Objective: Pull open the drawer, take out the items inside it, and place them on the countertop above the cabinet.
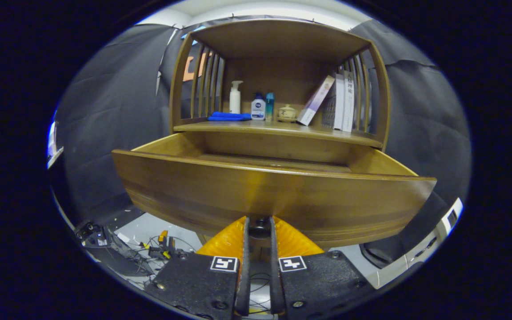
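Observation:
The wooden drawer [274, 191] of the cabinet stands pulled out toward me, its front panel wide across the view. My gripper [259, 226] is at the lower middle of that panel, its two orange fingers [227, 240] pressed on the small dark knob [259, 230]. The drawer's inside is hidden behind the front panel; just its far wall and side rims show. Above it lies the countertop [278, 130] under a wooden shelf hood.
On the countertop stand a white pump bottle [235, 97], a blue cloth [229, 116], two small bottles [258, 107], a small ceramic pot [287, 113] and leaning books [340, 101]. Cables and gear [158, 249] lie on the floor below left.

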Motion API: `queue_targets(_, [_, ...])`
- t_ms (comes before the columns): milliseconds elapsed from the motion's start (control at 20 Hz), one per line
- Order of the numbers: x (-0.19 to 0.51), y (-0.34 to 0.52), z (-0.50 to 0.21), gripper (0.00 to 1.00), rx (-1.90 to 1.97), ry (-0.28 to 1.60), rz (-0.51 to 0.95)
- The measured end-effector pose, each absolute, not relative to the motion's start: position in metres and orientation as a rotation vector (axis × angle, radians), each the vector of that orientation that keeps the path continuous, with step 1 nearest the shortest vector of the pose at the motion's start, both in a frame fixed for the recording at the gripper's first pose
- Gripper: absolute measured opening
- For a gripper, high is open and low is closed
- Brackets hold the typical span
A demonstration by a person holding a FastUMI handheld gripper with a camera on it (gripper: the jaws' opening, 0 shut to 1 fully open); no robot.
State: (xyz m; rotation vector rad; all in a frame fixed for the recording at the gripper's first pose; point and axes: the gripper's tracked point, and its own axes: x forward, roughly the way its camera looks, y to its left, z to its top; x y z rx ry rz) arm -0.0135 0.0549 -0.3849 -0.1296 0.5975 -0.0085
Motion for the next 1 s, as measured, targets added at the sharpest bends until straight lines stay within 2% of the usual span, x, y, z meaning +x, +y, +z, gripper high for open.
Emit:
queue_targets(400, [-0.018, 0.054, -0.379, 0.28, -0.056, 0.734, 0.020])
queue_targets(650, [-0.029, 0.067, -0.357, 0.31, -0.055, 0.732, 0.087])
queue_targets(750, [-0.026, 0.073, -0.342, 0.35, -0.041, 0.738, 0.119])
queue_targets(850, [-0.014, 0.081, -0.322, 0.46, -0.007, 0.726, 0.151])
queue_targets(950, [0.005, 0.077, -0.303, 0.48, -0.013, 0.701, 0.150])
queue_targets(1000, [0.008, 0.080, -0.298, 0.54, -0.012, 0.724, 0.172])
